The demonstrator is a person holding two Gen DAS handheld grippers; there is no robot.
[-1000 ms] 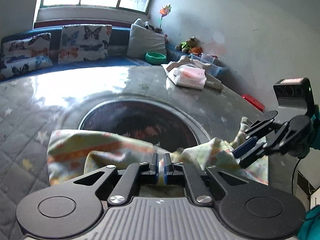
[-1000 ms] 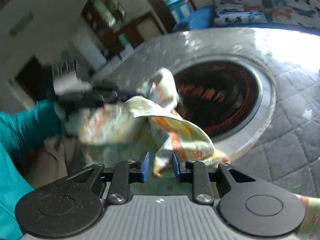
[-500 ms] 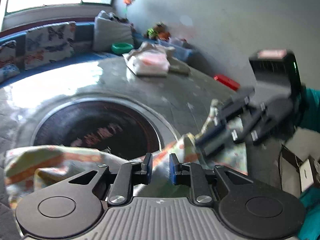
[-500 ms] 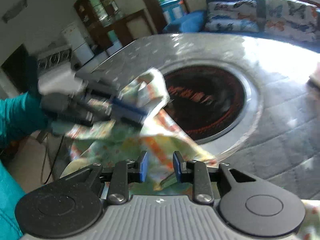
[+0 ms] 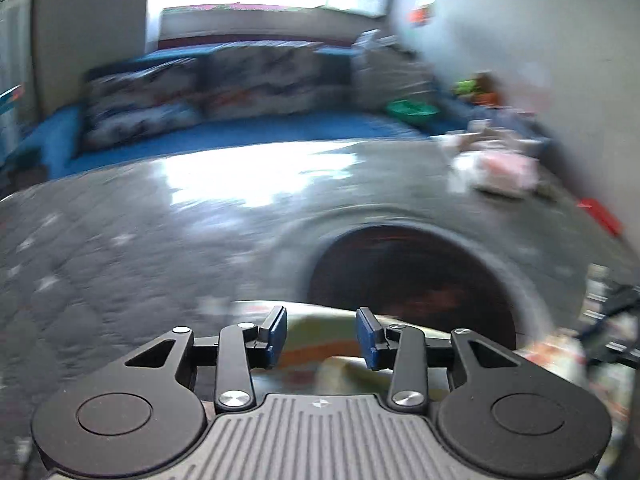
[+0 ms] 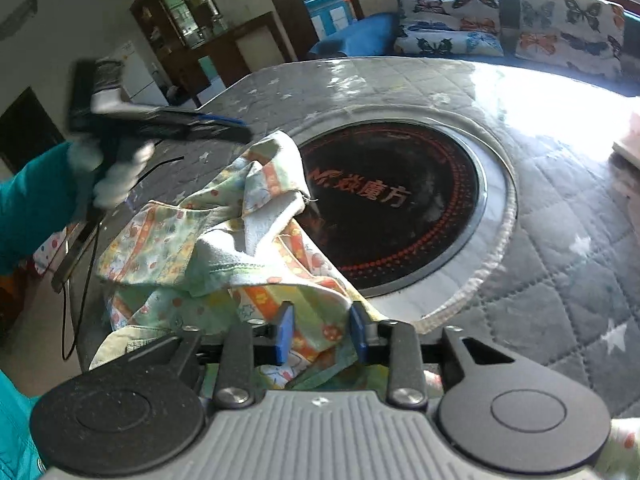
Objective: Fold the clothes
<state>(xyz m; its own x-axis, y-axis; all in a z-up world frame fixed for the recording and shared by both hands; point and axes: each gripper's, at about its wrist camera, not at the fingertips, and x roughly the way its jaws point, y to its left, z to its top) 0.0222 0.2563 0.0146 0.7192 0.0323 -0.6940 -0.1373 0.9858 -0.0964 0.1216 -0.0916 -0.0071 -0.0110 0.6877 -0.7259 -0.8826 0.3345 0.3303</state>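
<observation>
A pale green patterned garment with orange stripes lies crumpled on the grey quilted table, at the near left edge of the round black cooktop. My right gripper is open, its blue pads either side of a fold of the cloth. My left gripper is open and empty above the garment; that view is blurred. The left gripper also shows in the right wrist view, lifted clear above the cloth's upper left.
A folded pile of pale and pink clothes sits at the table's far right. Butterfly cushions line a blue sofa behind the table. A black cable hangs off the table's left edge. A cabinet stands beyond.
My left gripper opened, let go of the garment and swung up and away to the left. My right gripper opened wider, and the cloth dropped into a crumpled heap.
</observation>
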